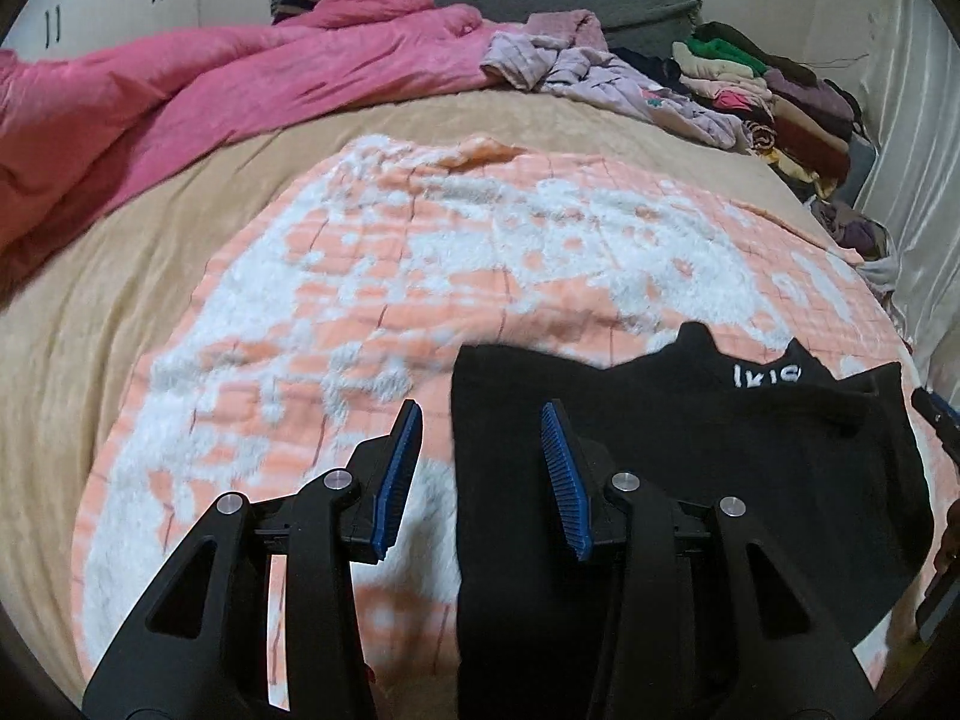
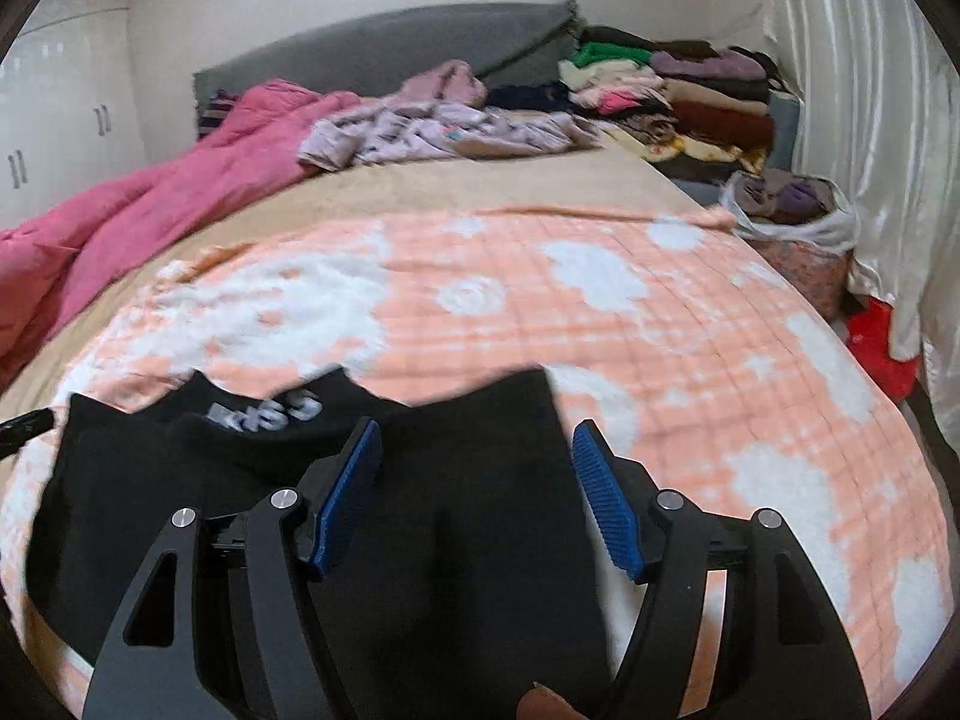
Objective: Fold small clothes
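Left wrist view: the left gripper (image 1: 480, 414) is spread wide with nothing between its blue pads (image 1: 399, 480); it hangs just over the near left edge of the black garment (image 1: 690, 480), one finger over the blanket and the other over the cloth; the garment lies on the peach and white blanket (image 1: 390, 300), white lettering (image 1: 767, 375) near its far edge; further back there's a pink duvet (image 1: 210, 96) bunched on the left, a lilac heap of clothes (image 1: 600, 72) and a stack of folded clothes (image 1: 774, 102) against the wall; a sliver of the other gripper pokes in at the right edge

Right wrist view: the right gripper (image 2: 477, 438) is also wide open and holding nothing; it sits above the right part of the black garment, left finger over the cloth and right finger just past its right edge above the blanket; the lettering is off to the left, blurry so I can't read it; a white bag of clothes (image 2: 792, 204) sits beside the bed on the right, something red (image 2: 882, 348) below it; grey headboard (image 2: 384, 54) at the back
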The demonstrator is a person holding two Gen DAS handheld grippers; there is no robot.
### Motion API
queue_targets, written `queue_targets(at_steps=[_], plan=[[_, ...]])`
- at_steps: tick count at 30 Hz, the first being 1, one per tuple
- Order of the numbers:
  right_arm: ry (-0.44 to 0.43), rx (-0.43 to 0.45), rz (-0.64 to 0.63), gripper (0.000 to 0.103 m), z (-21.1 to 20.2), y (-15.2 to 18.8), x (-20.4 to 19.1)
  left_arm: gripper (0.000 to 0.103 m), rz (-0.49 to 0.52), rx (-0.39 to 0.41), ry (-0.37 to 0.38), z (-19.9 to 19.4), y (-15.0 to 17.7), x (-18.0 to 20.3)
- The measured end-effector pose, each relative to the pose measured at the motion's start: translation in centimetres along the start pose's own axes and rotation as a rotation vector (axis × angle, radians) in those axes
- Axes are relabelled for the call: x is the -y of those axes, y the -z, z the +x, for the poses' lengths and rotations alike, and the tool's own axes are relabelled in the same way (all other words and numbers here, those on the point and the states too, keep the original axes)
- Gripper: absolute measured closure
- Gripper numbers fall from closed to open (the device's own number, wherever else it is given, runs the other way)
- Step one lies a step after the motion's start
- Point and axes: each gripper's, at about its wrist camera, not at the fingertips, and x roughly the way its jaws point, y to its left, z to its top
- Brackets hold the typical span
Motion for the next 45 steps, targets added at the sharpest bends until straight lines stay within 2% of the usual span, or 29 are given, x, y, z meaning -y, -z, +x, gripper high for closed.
queue_targets(at_steps=[2, 7, 10, 11, 12, 13, 14, 15, 17, 20, 23, 26, 28, 30, 34, 36, 37, 45], plan=[[0.017, -0.031, 0.014, 0.038, 0.6, 0.7, 1.0, 0.07, -0.01, -0.016, 0.007, 0.5, 0.4, -0.4], [0.015, -0.099, 0.008, 0.038, 2.5, 1.4, 2.0, 0.068, -0.034, -0.071, 0.081, 2.2, 1.1, -0.5], [0.012, -0.125, 0.022, 0.039, 3.9, 1.4, 2.4, 0.065, -0.039, -0.072, 0.071, 3.0, 1.1, -0.3], [0.006, -0.131, 0.027, 0.049, 4.3, 1.4, 2.5, 0.066, -0.036, -0.068, 0.072, 3.1, 1.2, -0.1], [-0.012, -0.138, 0.034, 0.059, 4.6, 1.4, 2.6, 0.073, -0.03, -0.065, 0.071, 3.1, 1.2, 0.0], [-0.047, -0.149, 0.043, 0.074, 4.8, 1.5, 2.6, 0.091, -0.02, -0.061, 0.072, 3.1, 1.3, 0.2], [-0.058, -0.148, 0.042, 0.085, 4.8, 1.5, 2.5, 0.095, -0.008, -0.054, 0.069, 2.9, 1.3, 0.3], [-0.061, -0.139, 0.035, 0.091, 4.5, 1.6, 2.3, 0.098, 0.007, -0.038, 0.063, 2.6, 1.4, 0.5], [-0.052, -0.099, 0.01, 0.095, 3.5, 1.4, 1.8, 0.099, 0.023, 0.009, 0.066, 1.6, 1.1, 0.6], [-0.047, -0.045, 0.027, 0.095, 2.3, 0.7, 2.2, 0.099, 0.039, 0.07, 0.069, 0.2, 0.3, 0.7], [-0.018, -0.044, 0.075, 0.095, 2.4, 0.3, 3.2, 0.099, 0.056, 0.091, 0.054, 0.0, -0.5, 1.3], [0.0, -0.084, 0.104, 0.095, 3.6, 1.0, 3.9, 0.099, 0.063, 0.067, 0.022, 1.2, -0.7, 1.5], [0.013, -0.115, 0.104, 0.095, 4.5, 1.7, 4.0, 0.098, 0.062, 0.013, -0.008, 2.9, -0.1, 1.5], [0.032, -0.134, 0.1, 0.091, 5.0, 2.4, 3.9, 0.095, 0.046, -0.022, -0.032, 4.1, 0.7, 1.2], [0.082, -0.131, 0.082, 0.076, 4.7, 3.0, 3.7, 0.086, 0.068, -0.002, -0.059, 3.8, 1.4, 1.2], [0.093, -0.132, 0.08, 0.073, 4.4, 3.3, 3.7, 0.083, 0.065, 0.0, -0.064, 3.4, 1.5, 1.1], [0.103, -0.13, 0.075, 0.069, 4.2, 3.6, 3.6, 0.083, 0.059, -0.003, -0.062, 3.2, 1.6, 0.9], [0.133, -0.119, 0.026, 0.058, 1.9, 5.3, 2.7, 0.079, 0.032, -0.011, -0.067, 1.6, 2.5, 0.4]])
